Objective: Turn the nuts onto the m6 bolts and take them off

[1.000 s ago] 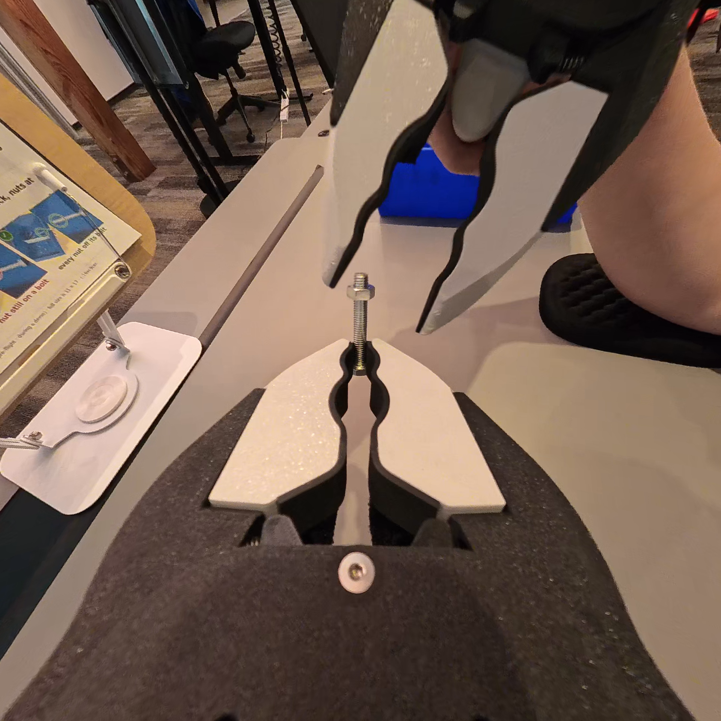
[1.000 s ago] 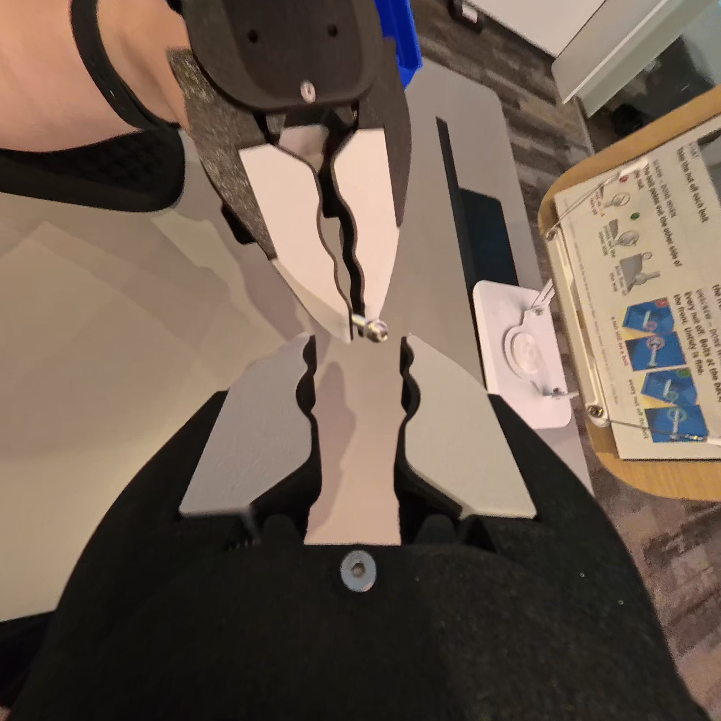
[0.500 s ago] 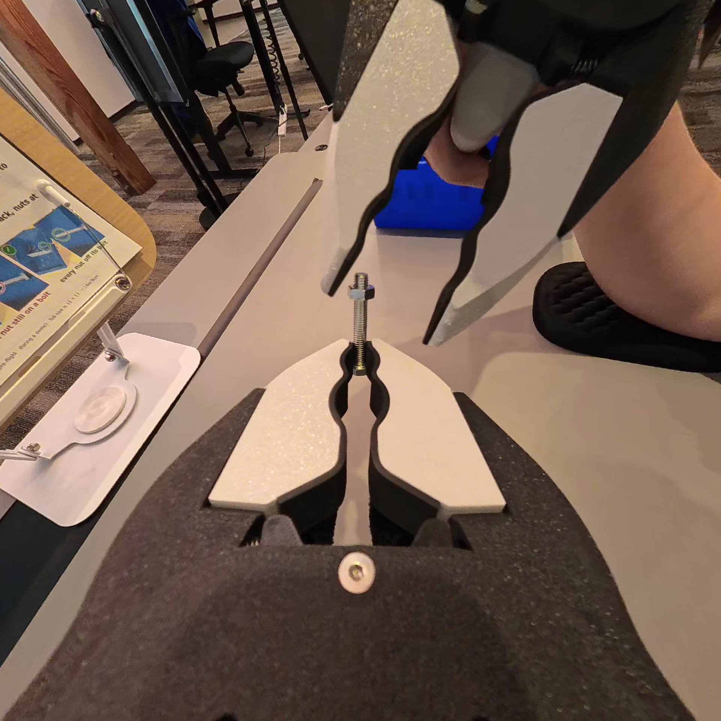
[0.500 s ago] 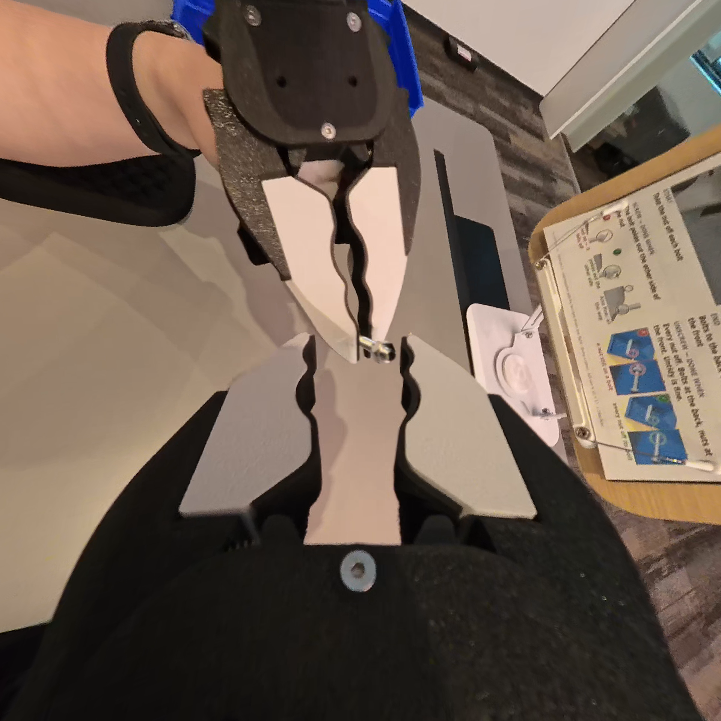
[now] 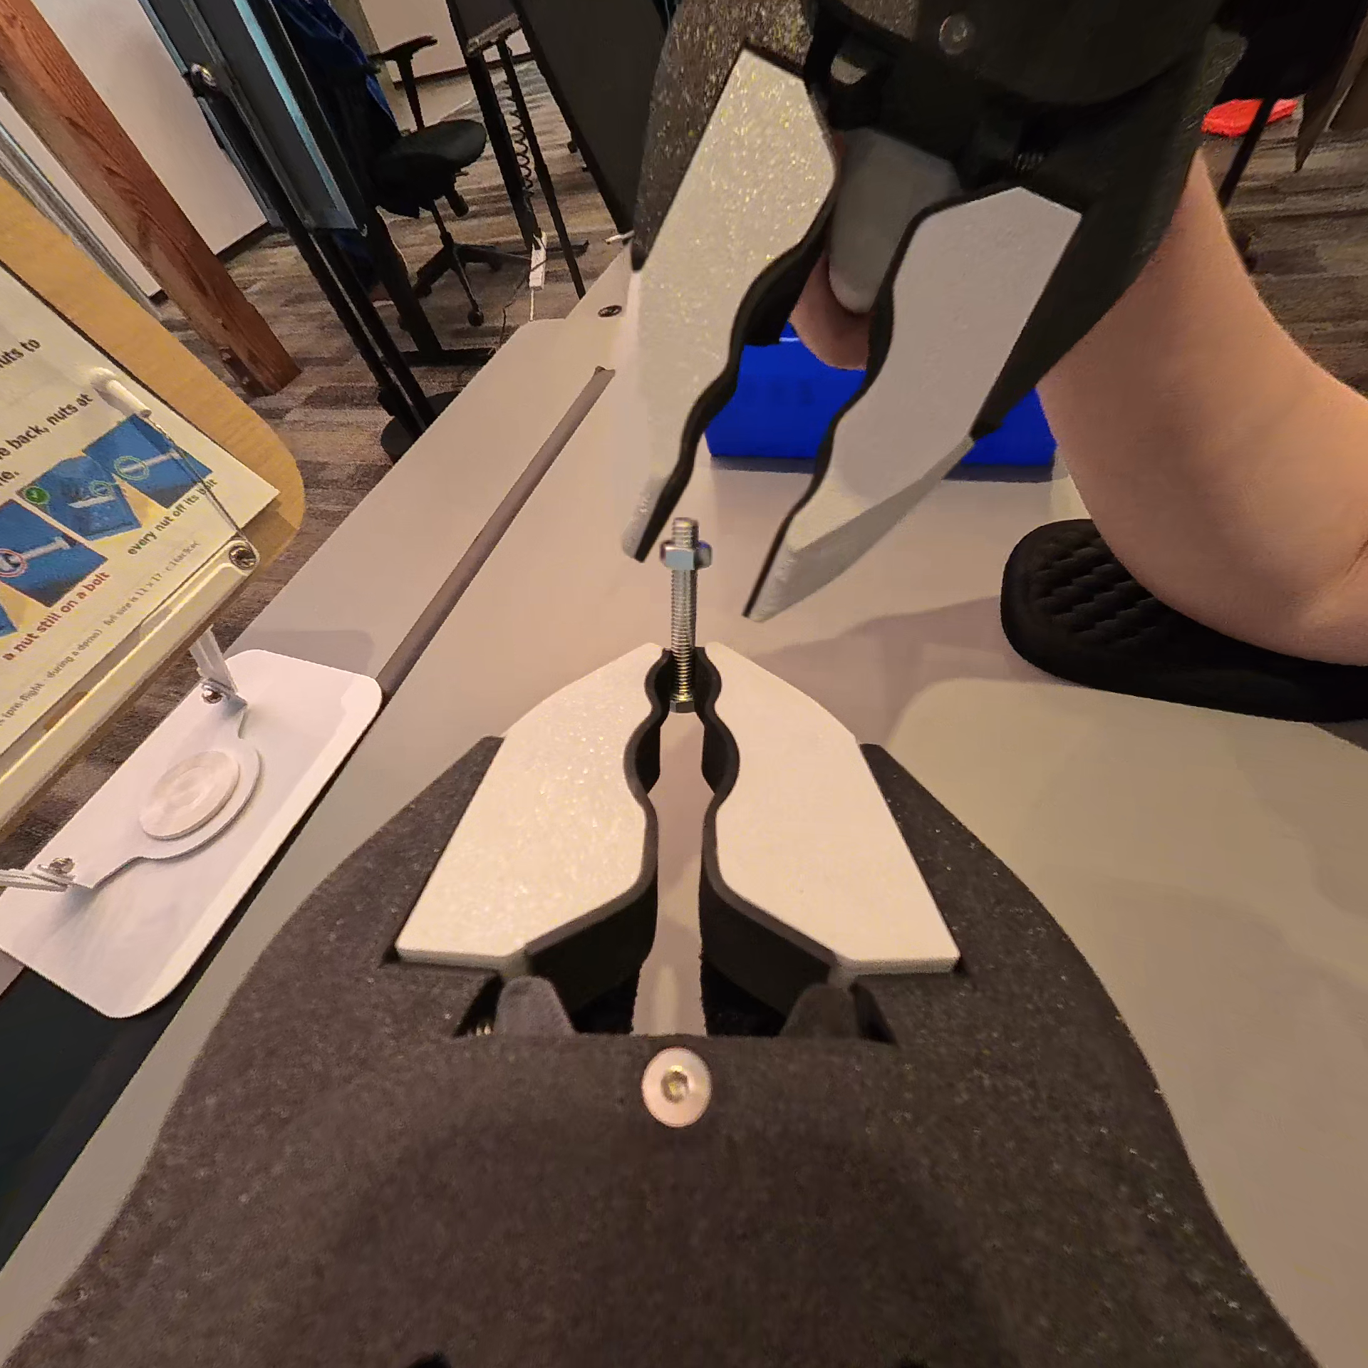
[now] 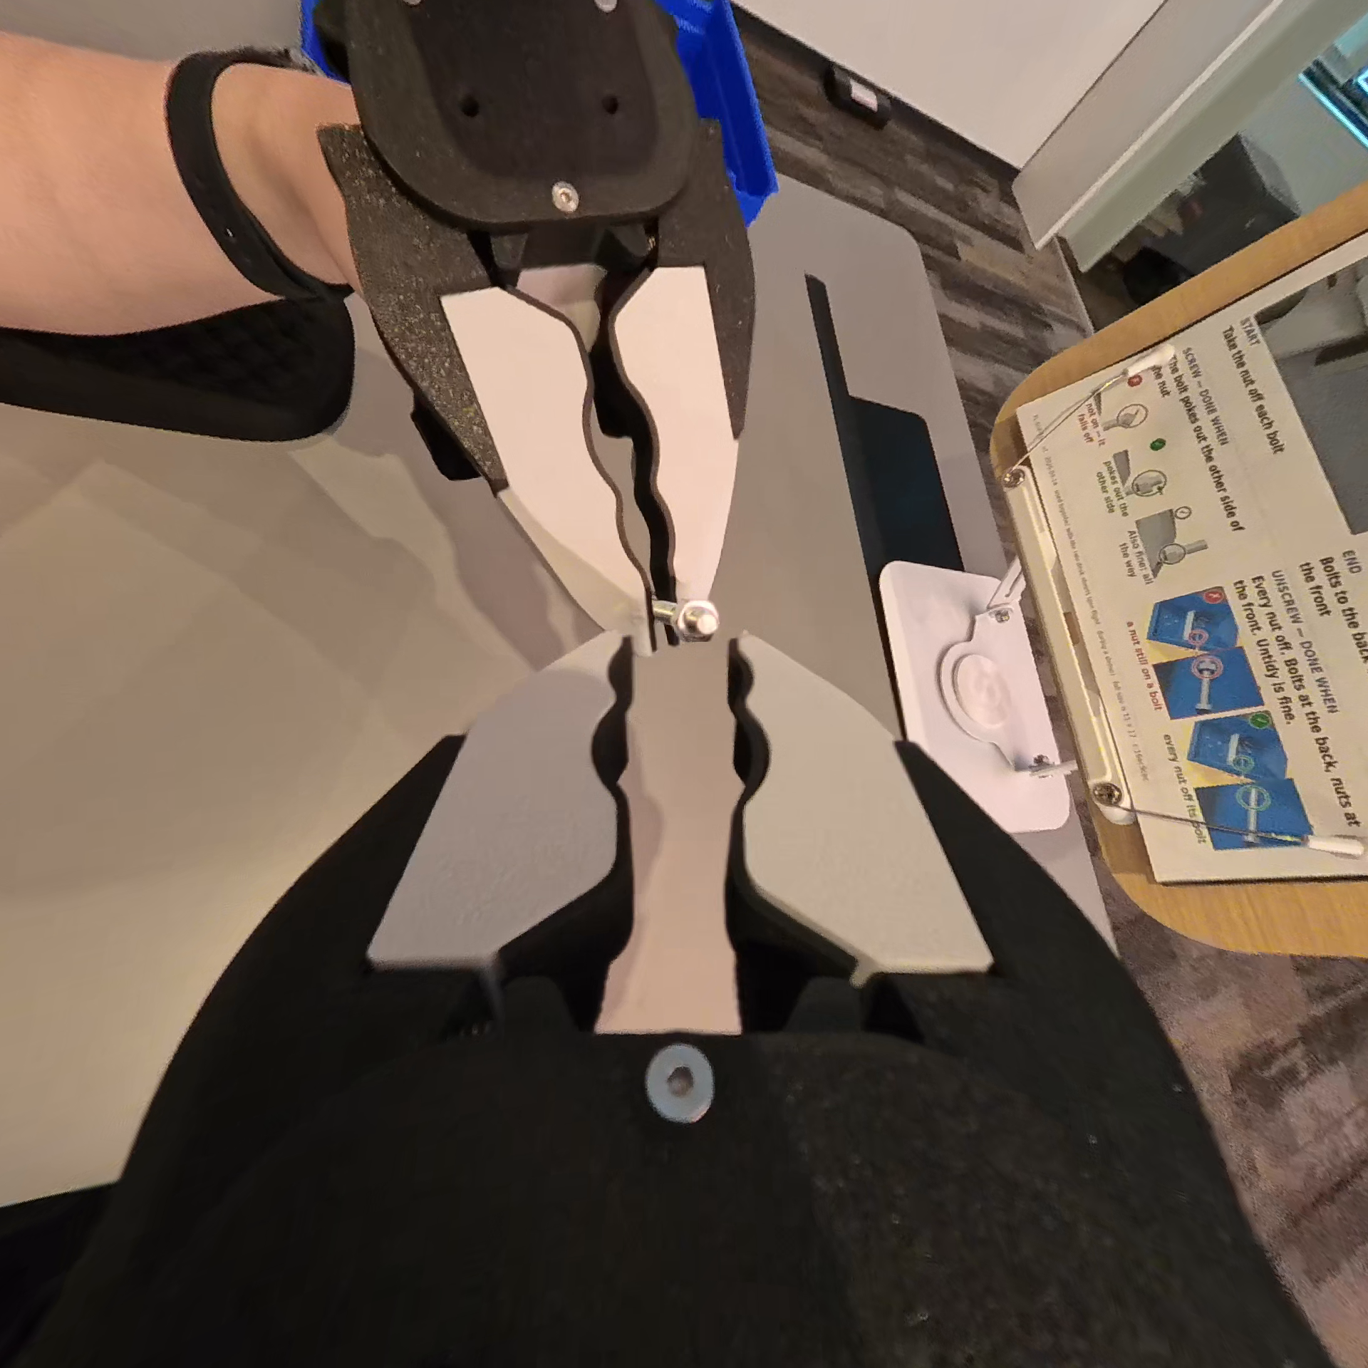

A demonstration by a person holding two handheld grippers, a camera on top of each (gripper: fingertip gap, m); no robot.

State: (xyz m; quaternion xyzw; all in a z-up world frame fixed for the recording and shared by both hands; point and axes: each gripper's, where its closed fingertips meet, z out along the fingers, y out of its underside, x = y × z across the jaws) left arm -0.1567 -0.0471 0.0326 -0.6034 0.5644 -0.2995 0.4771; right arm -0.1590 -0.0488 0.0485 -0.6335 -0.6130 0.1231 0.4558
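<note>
The left gripper (image 5: 679,670) is pinched tight on the head end of the bolt (image 5: 682,618), which stands upright from its tips. The nut (image 5: 685,551) sits near the bolt's top. Beyond the bolt, the right gripper (image 5: 692,574) straddles the nut, jaws spread, not clamped. A blue bin (image 5: 770,422) lies farther back.

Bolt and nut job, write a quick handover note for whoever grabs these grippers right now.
Left gripper: shut on the bolt near its head, thread pointing away from the camera.
Right gripper: open, its fingers either side of the nut, not clamped.
Nut sits near the bolt's far tip, which pokes through.
Blue bin is behind on the table.
Left: close on the nut and turn it; which way the pictures don't show.
</note>
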